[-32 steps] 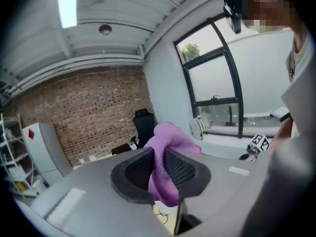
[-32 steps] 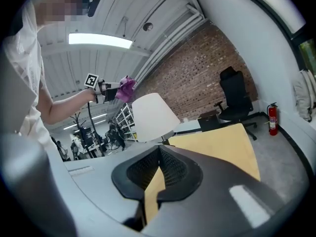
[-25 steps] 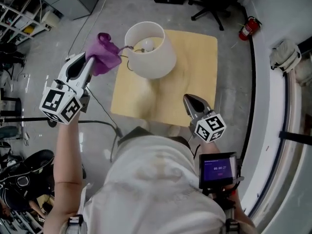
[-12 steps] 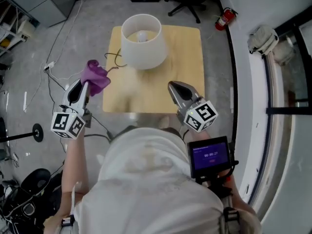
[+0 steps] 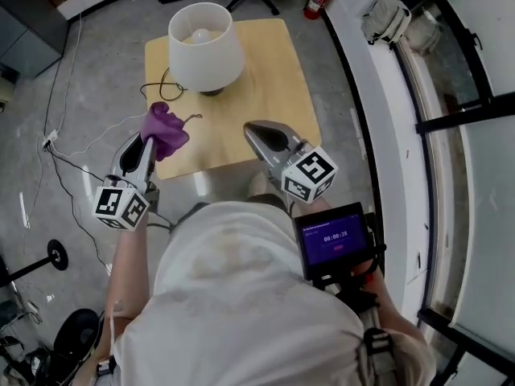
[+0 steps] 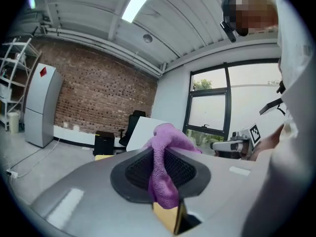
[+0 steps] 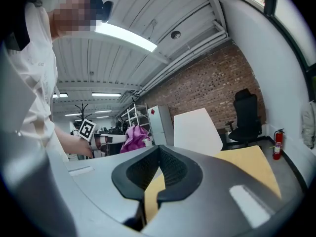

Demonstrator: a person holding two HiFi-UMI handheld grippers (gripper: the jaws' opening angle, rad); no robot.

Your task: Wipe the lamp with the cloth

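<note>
Left claw (image 5: 145, 145) clamped on crumpled purple cloth (image 5: 166, 129), right claw (image 5: 251, 129) closed empty, white-shaded lamp (image 5: 205, 43) well ahead of both

- We see a light wooden table (image 5: 273, 79) near the top of the head view.
- At one o'clock from it, a red fire extinguisher (image 5: 315, 0) stands.
- At two o'clock lies a pale bag (image 5: 389, 20).
- At nine o'clock, a thin cable (image 5: 50, 140) trails over the grey floor (image 5: 24, 95).
</note>
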